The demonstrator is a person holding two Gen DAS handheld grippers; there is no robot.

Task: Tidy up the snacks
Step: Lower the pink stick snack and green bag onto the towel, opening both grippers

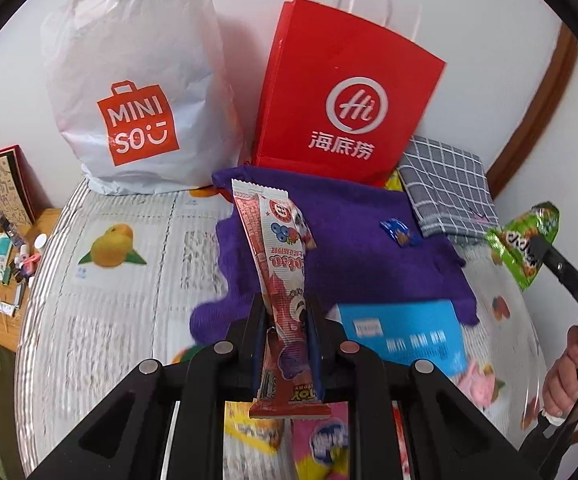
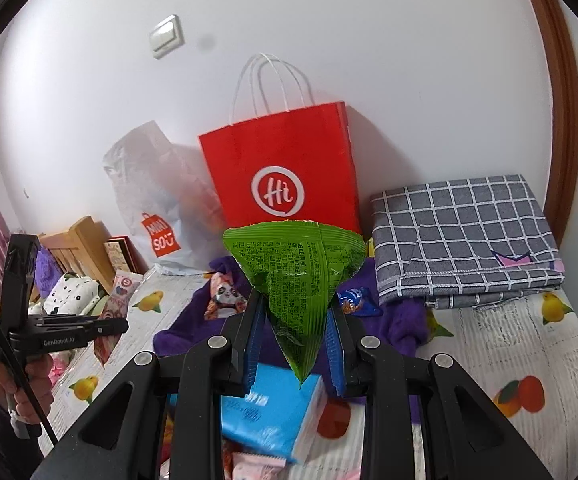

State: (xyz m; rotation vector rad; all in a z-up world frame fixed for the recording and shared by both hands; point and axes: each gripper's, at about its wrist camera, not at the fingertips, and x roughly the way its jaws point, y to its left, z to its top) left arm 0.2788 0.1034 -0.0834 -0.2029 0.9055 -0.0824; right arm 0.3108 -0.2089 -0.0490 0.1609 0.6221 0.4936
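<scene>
Bed (image 1: pixel 129 320), red snack (image 1: pixel 277 264) between left tongs (image 1: pixel 285 320)

Two shopping bags stand at the wall: one white plastic bag (image 1: pixel 129 80) and one red paper bag (image 1: pixel 345 92). Two snack packs are held up, one long red snack stick (image 1: pixel 277 248) and one green snack packet (image 2: pixel 301 280); loose on the bed are one small blue wrapped candy (image 1: pixel 399 232) and one panda-print pack (image 2: pixel 223 296). Also one purple cloth (image 1: pixel 369 240), one grey checked folded cloth (image 2: pixel 461 236), one blue tissue pack (image 2: pixel 269 408).
</scene>
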